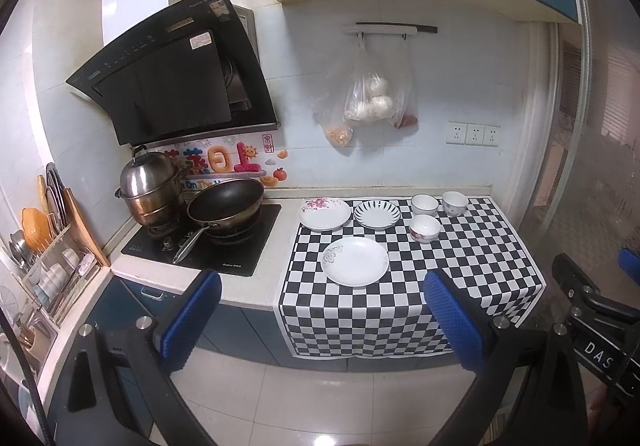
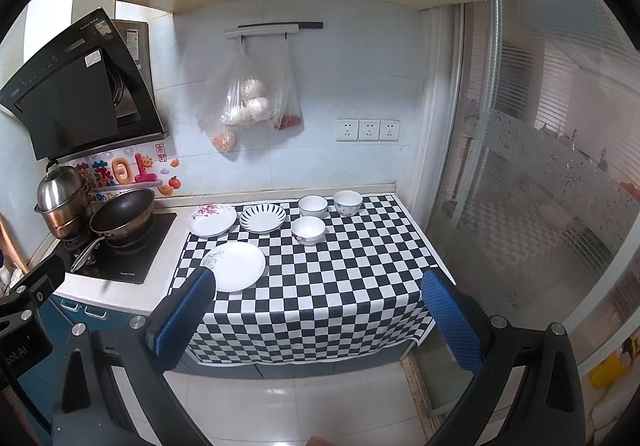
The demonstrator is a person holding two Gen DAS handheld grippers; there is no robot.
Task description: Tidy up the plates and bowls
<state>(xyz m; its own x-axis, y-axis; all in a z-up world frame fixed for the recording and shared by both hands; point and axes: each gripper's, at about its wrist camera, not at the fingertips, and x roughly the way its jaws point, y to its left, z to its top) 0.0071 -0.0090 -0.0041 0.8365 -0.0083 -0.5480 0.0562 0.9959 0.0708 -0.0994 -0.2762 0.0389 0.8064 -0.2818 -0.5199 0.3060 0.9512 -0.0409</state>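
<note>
Three plates lie on the checkered cloth [image 1: 472, 270]: a plain white plate [image 1: 354, 260] [image 2: 236, 265] nearest me, a flower-print plate [image 1: 325, 213] [image 2: 212, 220] at the back left, and a black-striped plate [image 1: 377, 214] [image 2: 263, 218] beside it. Three bowls stand to their right: a flowered one [image 1: 424, 228] [image 2: 308, 229] in front, a white one [image 1: 425, 204] [image 2: 313, 205] and a blue-patterned one [image 1: 455, 202] [image 2: 348, 202] behind. My left gripper [image 1: 322, 322] and right gripper [image 2: 320, 322] are open and empty, held back from the counter's front edge.
A black stove [image 1: 208, 242] with a wok [image 1: 226, 208] and a steel steamer pot [image 1: 149, 186] is left of the cloth. A dish rack [image 1: 56, 270] stands at far left. Bags [image 1: 368, 94] hang on the wall. A glass door [image 2: 540, 186] is at the right.
</note>
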